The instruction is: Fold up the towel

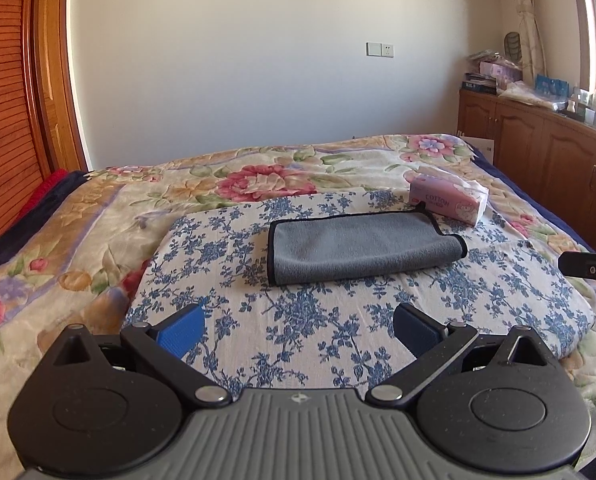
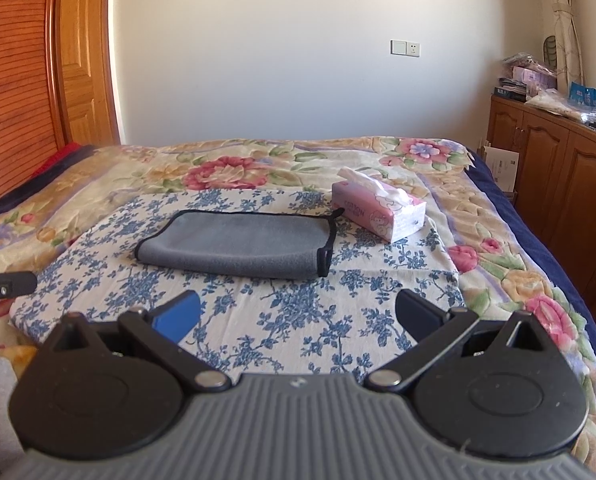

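Note:
A grey towel with black trim [image 1: 357, 246] lies folded over on a blue-flowered white cloth [image 1: 298, 320] on the bed. It also shows in the right wrist view [image 2: 242, 244], with a black hanging loop at its right end. My left gripper [image 1: 299, 326] is open and empty, held short of the towel's near edge. My right gripper [image 2: 298, 320] is open and empty, also short of the towel. Each gripper's tip shows at the edge of the other's view, with the right gripper's tip [image 1: 585, 266] at the right edge and the left gripper's tip [image 2: 2, 284] at the left edge.
A pink tissue box [image 1: 449, 198] stands just beyond the towel's right end; it also shows in the right wrist view [image 2: 377, 210]. A floral blanket [image 1: 78, 240] covers the bed. Wooden cabinets [image 1: 537, 148] with clutter stand at right, a wooden door [image 1: 14, 80] at left.

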